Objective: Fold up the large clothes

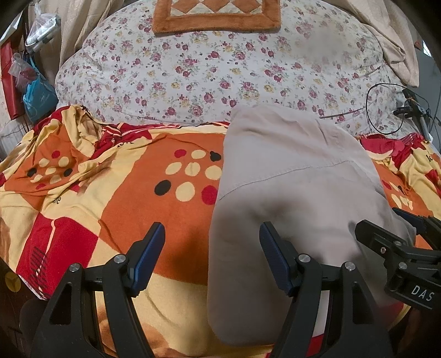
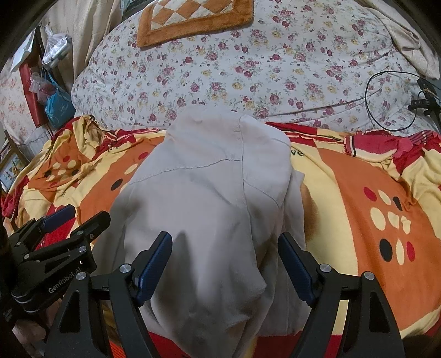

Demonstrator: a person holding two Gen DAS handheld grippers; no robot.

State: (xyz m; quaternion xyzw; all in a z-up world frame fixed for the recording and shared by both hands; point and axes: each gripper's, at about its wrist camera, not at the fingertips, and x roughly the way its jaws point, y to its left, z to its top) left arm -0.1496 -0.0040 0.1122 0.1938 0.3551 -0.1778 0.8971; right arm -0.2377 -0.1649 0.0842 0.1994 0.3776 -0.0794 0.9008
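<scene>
A beige garment (image 1: 297,187) lies folded into a long narrow strip on an orange, red and yellow blanket (image 1: 118,198). It also shows in the right wrist view (image 2: 209,203), running away from me. My left gripper (image 1: 212,247) is open and empty above the garment's near left edge. My right gripper (image 2: 224,258) is open and empty above the garment's near end. The right gripper also shows at the right of the left wrist view (image 1: 397,231). The left gripper shows at the left of the right wrist view (image 2: 74,217).
A floral quilt (image 1: 220,71) lies bunched behind the blanket, with an orange checked mat (image 1: 217,16) on it. A black cable and stand (image 1: 408,107) sit at the far right. Plastic bags (image 1: 35,93) hang at the far left.
</scene>
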